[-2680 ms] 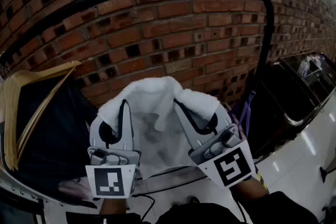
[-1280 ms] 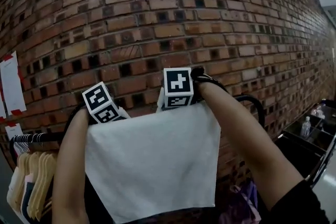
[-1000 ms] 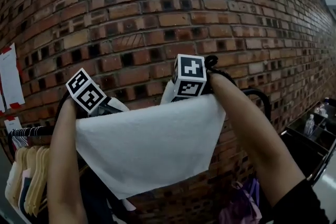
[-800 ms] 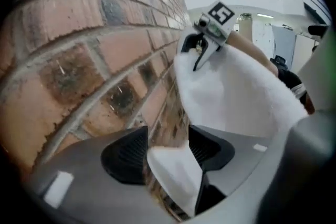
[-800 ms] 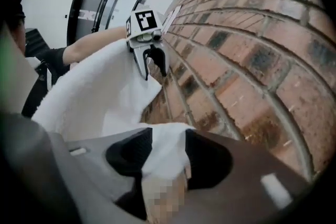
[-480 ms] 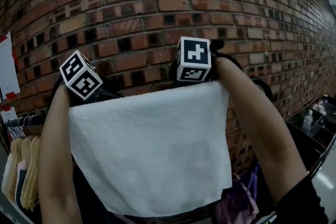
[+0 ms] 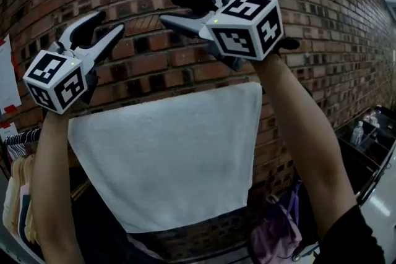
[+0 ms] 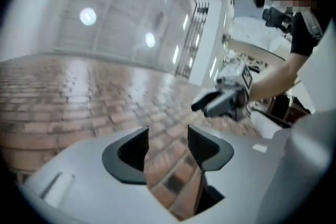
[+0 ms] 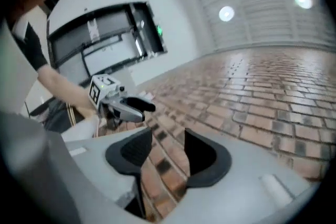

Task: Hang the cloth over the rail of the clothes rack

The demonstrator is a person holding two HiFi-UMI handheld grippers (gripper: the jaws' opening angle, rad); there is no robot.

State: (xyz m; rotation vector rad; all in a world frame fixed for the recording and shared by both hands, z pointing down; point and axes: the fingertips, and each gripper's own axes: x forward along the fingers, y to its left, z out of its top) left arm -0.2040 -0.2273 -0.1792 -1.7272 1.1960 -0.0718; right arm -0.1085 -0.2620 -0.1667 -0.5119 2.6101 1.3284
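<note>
The white cloth hangs flat in front of the brick wall, its top edge folded over the rack's rail, which it hides. Only a short piece of rail shows at the far left. My left gripper is raised above the cloth's left corner, open and empty. Above the right corner my right gripper is also open with nothing in it. In the left gripper view the jaws frame only bricks, and the right gripper view shows the same.
The brick wall is close behind the rack. Wooden hangers with clothes hang at the left end. A purple bag hangs low on the right, and a dark cart with bottles stands further right.
Both grippers have let go of the cloth, opened and risen above it. The cloth has stayed draped over the rail.
</note>
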